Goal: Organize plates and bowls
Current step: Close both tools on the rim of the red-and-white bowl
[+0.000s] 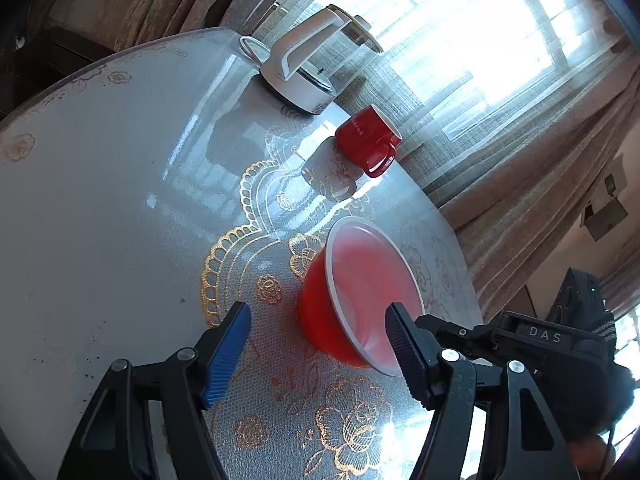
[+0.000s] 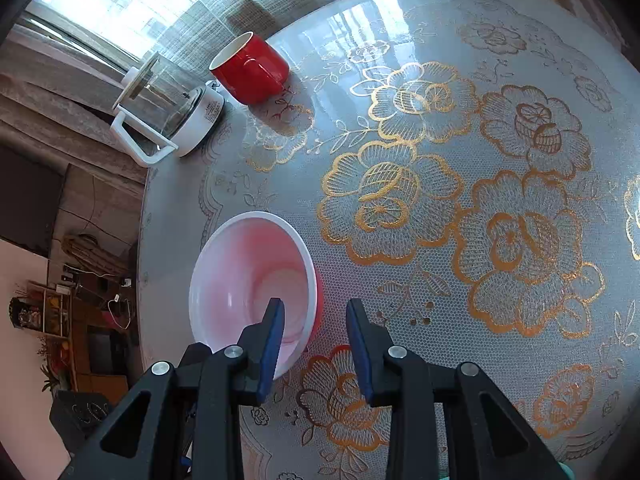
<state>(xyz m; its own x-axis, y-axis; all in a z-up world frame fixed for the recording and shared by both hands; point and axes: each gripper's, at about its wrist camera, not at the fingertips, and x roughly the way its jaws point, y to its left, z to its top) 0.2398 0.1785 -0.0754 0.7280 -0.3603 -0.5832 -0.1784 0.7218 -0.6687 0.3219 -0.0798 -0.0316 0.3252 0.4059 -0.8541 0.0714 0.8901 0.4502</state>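
Sitting near the table (image 2: pixel 440 40) edge on a lace-patterned gold-flowered cover: red bowl (image 2: pixel 248 276) with white rim and pinkish-white inside, upright, nothing visible in it. Standing farther back by the same edge: red mug (image 2: pixel 252 70) with white interior, contents not visible. Standing just beyond the mug: glass kettle (image 2: pixel 168 96) on a white base with white handle and lid, apparently empty. Hanging behind both: sheer curtain over a bright window. Showing beyond the table edge in the right wrist view: cluttered wooden shelves, details too small to tell.

Hovering at the bowl: left hand-held gripper (image 1: pixel 320 344), released, jaws standing wide, blue-padded finger over bare cover, black finger overlapping the bowl's near rim; contact unclear. Straddling the bowl's rim: right hand-held gripper (image 2: pixel 316 344), jaws narrowly apart, one finger inside the bowl, other outside over the cover; pressing on the wall or not — cannot tell. Nothing else crowding the bowl.
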